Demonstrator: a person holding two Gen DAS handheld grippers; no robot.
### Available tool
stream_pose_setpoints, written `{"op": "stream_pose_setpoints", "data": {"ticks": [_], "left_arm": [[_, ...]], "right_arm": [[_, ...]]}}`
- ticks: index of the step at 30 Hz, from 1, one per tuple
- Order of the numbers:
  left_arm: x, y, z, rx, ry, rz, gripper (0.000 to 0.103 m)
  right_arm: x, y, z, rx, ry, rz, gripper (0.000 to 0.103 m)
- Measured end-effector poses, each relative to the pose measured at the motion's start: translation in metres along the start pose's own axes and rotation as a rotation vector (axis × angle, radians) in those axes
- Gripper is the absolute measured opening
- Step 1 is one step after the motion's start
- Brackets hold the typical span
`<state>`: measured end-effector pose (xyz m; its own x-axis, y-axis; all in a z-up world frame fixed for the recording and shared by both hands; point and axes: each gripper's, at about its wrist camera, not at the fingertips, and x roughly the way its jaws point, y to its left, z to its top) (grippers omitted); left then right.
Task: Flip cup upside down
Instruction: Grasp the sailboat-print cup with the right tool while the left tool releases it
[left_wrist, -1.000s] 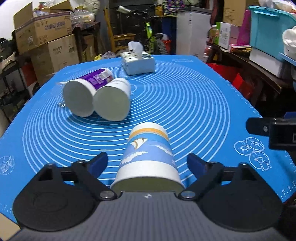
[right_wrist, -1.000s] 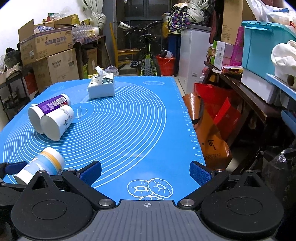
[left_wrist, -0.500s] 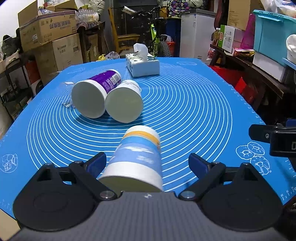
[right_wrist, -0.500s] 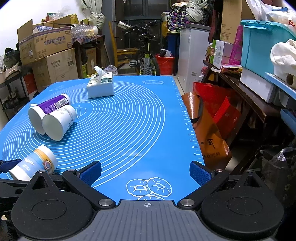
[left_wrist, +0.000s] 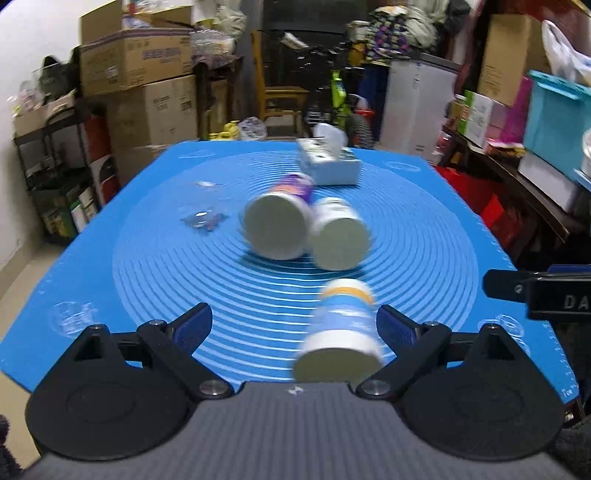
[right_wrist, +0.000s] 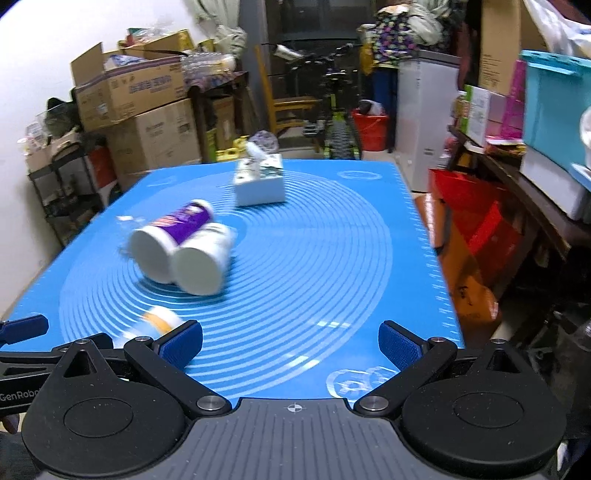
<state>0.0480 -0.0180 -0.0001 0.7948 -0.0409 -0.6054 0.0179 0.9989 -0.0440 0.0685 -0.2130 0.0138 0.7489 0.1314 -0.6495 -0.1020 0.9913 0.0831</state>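
The cup (left_wrist: 341, 328) lies on its side on the blue mat (left_wrist: 110, 240), near the left tongs (left_wrist: 291, 325) and toward their right finger (left_wrist: 397, 328). Its long axis runs near to far: the wide open mouth faces the camera, and the narrower base with the orange band points away toward the 2 other cups.

The left tongs stand wide, holding nothing. The cup sits inside the gap but off centre, crowding the right finger, with a broad stretch of mat between it and the left one. Motion blur smears the cup's edge, so I cannot tell for sure whether it touches the right finger or lies just beside it.

The right tongs (right_wrist: 291, 345) are also spread wide and hold nothing, hovering over the near right part of the mat. In the right wrist view only the orange-banded end of the cup (right_wrist: 160, 319) peeks out past their left finger, so the cup lies to their left and outside the gap.

The left tongs are clearly the nearer. Since the cup's axis lines up with the fingers, closing would likely pinch its sides; a small shift right should centre it first, then a half turn would put the mouth down.

The purple cup (left_wrist: 277, 225) and white cup (left_wrist: 338, 236) lie touching, farther off, with the tissue box (left_wrist: 328, 166) beyond.
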Motion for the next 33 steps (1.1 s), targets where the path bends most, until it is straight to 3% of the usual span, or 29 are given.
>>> {"op": "stream_pose_setpoints", "data": {"ticks": [7, 14, 17, 19, 21, 24, 28, 33], "left_arm": [[0.008, 0.045, 0.000, -0.061, 0.021, 0.084, 0.095], [0.024, 0.073, -0.008, -0.093, 0.057, 0.145, 0.095], [0.024, 0.081, -0.011, -0.112, 0.063, 0.143, 0.095], [0.024, 0.081, -0.011, -0.114, 0.064, 0.140, 0.095], [0.024, 0.081, -0.012, -0.109, 0.062, 0.137, 0.095], [0.022, 0.081, -0.013, -0.102, 0.057, 0.135, 0.095], [0.023, 0.083, -0.014, -0.108, 0.056, 0.131, 0.095], [0.022, 0.085, -0.015, -0.120, 0.049, 0.133, 0.095]], "right_arm": [[0.037, 0.036, 0.019, 0.028, 0.126, 0.110, 0.101], [0.087, 0.064, 0.028, 0.100, 0.302, 0.160, 0.100], [0.109, 0.068, 0.027, 0.141, 0.389, 0.171, 0.095], [0.123, 0.071, 0.025, 0.155, 0.441, 0.161, 0.085], [0.132, 0.069, 0.021, 0.198, 0.474, 0.201, 0.082], [0.134, 0.068, 0.017, 0.253, 0.476, 0.266, 0.066], [0.128, 0.073, 0.010, 0.215, 0.421, 0.285, 0.065], [0.101, 0.080, 0.012, 0.087, 0.184, 0.214, 0.065]]}}
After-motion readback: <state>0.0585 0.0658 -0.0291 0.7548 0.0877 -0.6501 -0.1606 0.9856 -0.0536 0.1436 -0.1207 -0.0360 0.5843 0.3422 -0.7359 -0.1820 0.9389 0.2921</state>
